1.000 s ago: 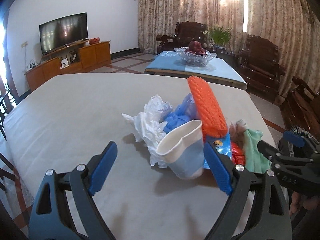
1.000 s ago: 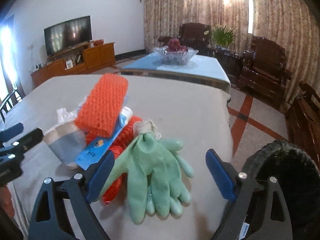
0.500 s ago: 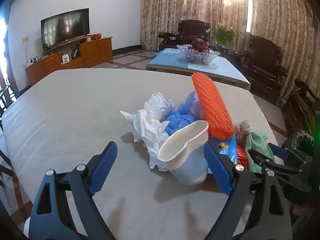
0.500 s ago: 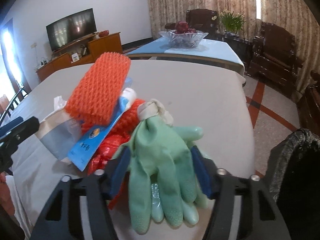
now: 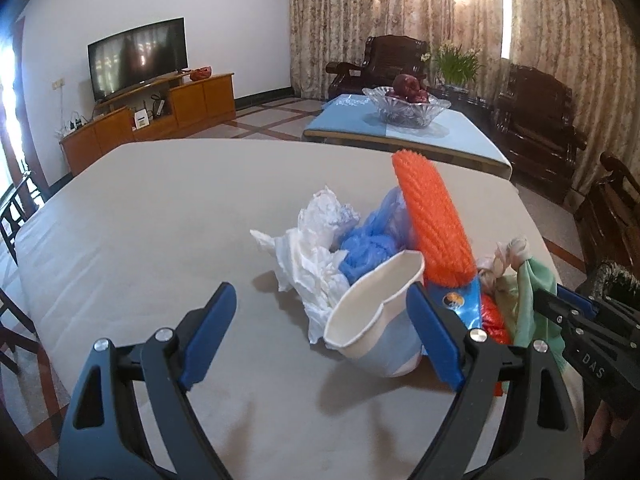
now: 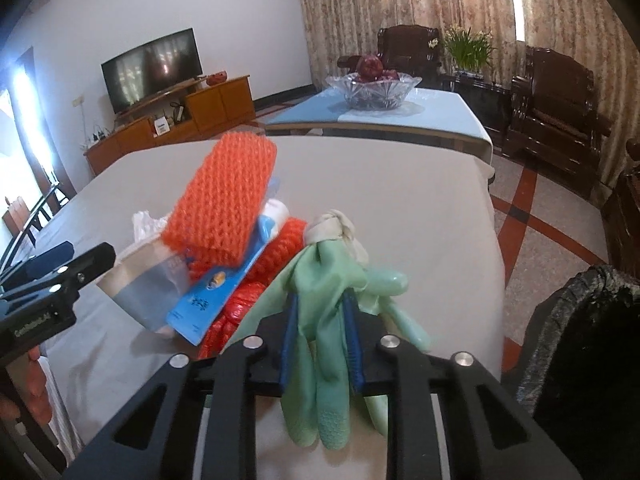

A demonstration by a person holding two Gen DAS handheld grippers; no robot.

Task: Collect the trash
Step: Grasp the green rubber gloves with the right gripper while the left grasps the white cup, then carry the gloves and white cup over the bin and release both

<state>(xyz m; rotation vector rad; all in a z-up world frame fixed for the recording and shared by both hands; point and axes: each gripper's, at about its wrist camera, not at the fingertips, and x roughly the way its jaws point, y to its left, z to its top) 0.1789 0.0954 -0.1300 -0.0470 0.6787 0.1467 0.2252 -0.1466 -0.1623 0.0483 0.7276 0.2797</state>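
A trash pile lies on the grey table: a paper cup on its side, white tissue, a blue plastic bag, orange foam net, a blue wrapper and green rubber gloves. My left gripper is open, its right finger beside the cup. My right gripper is shut on the green gloves, also seen in the left wrist view. A black-lined trash bin stands at the right, below the table edge.
The table's right edge drops to a tiled floor. A low table with a glass fruit bowl, dark wooden armchairs, a TV on a wooden cabinet stand beyond.
My right gripper moved in onto the green gloves and shut on them. My left gripper stayed open and edged a little closer to the cup.
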